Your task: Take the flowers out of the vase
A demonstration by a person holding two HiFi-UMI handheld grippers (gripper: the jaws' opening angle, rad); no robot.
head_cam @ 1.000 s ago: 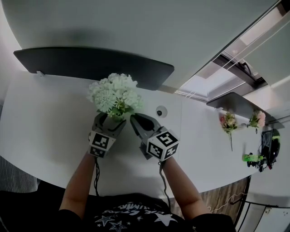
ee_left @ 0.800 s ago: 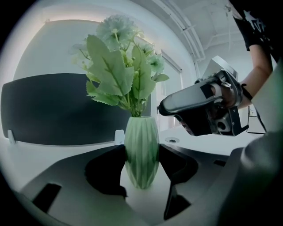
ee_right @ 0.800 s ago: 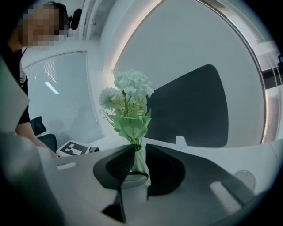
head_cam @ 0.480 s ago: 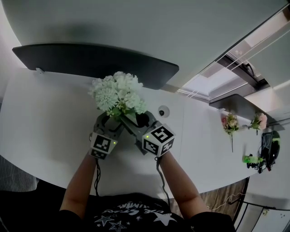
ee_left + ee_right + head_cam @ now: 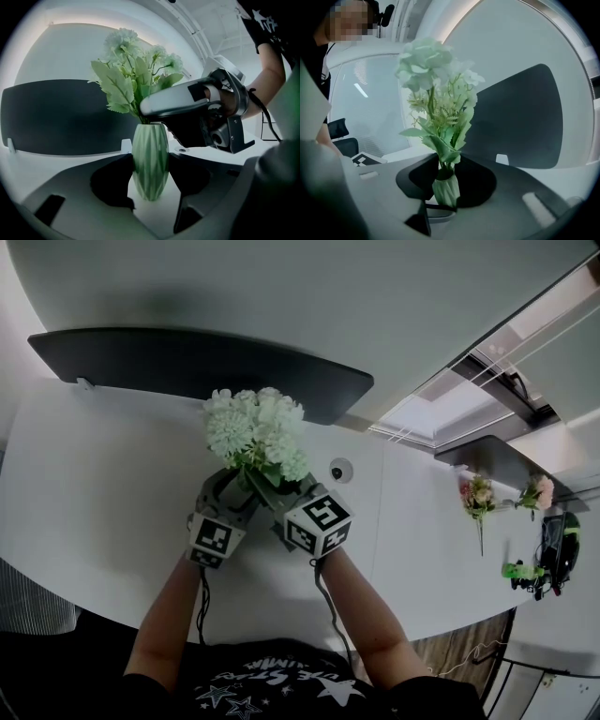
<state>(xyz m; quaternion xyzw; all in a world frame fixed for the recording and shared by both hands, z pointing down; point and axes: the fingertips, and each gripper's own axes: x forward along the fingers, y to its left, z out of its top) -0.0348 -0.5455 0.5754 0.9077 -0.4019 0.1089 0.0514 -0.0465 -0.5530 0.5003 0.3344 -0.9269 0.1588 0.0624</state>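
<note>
A bunch of white-green artificial flowers (image 5: 256, 430) stands in a ribbed green vase (image 5: 150, 161) on the white table (image 5: 94, 484). In the head view the blooms hide the vase. My left gripper (image 5: 150, 160) is shut on the vase's belly, a pad against each side, and it shows at the left of the flowers (image 5: 228, 484). My right gripper (image 5: 444, 168) has just been closing and now holds the stems (image 5: 444, 161) just above the vase's mouth. One of its fingers (image 5: 173, 98) crosses the stems in the left gripper view.
A long dark panel (image 5: 187, 367) stands along the table's back edge. A small round disc (image 5: 336, 472) lies right of the grippers. Pink flowers (image 5: 474, 495) lie far right near another dark panel (image 5: 497, 460). The table's curved front edge runs near the person's body.
The right gripper moved left to the flowers, opened, then closed round the stems. The left jaws closed onto the vase. The blooms shifted slightly right and up in view.
</note>
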